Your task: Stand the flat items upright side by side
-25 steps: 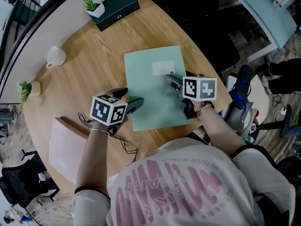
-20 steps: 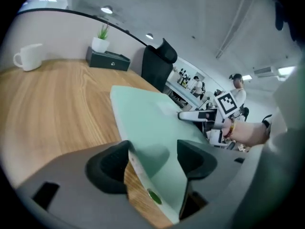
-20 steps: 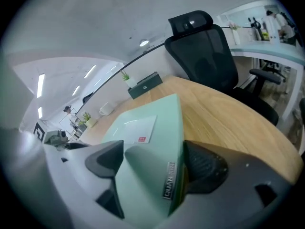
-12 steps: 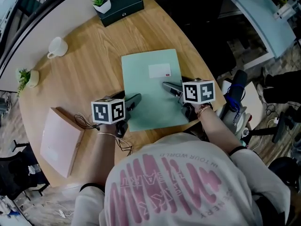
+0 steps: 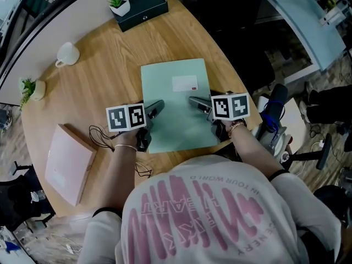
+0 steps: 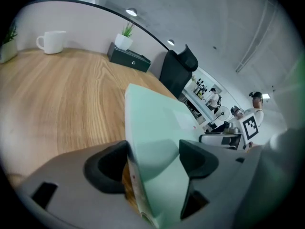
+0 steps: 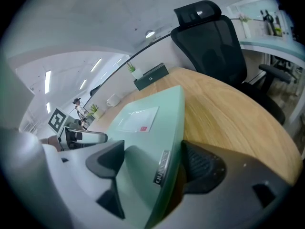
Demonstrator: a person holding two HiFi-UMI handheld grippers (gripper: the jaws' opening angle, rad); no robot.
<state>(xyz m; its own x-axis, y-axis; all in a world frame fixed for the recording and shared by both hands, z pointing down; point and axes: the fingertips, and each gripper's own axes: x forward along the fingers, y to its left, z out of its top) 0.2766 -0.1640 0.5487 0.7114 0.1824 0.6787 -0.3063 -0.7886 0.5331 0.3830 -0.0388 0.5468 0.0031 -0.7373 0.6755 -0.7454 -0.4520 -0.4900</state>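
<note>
Pale green folder (image 5: 173, 109) flat on the round wooden table (image 5: 99, 76), in the near half, cover up, with a white label (image 5: 185, 83) toward its far right corner. Reaches almost to the table's near rim.

Left gripper (image 6: 153, 149) at the folder's left edge, close to the near corner. Straddles that edge: one pad (image 6: 107, 168) on the outer side, down by the wood, the other (image 6: 198, 161) over the green cover. Jaws parted and just now widening, with the edge standing between them and no clear squeeze on it.

Right gripper (image 7: 153, 148) at the opposite edge, roughly level with the left one across the cover. Clenched on the folder there: one pad on top of the cover, the other against the outer side of the spine, just beside a small lettered badge (image 7: 161, 168). Shows wood beyond and below that edge.

Pink flat item (image 5: 69, 161) lying well apart at the table's left rim, touched by neither gripper. Thin dark cable (image 5: 99, 136) looped between it and the left hand.

At the far side: white mug (image 5: 67, 54), dark box (image 5: 144, 7) with a small potted plant (image 5: 118, 3) at its left end, a second small plant (image 5: 33, 89) by the left rim. Black office chair (image 7: 214, 46) beyond the table.
</note>
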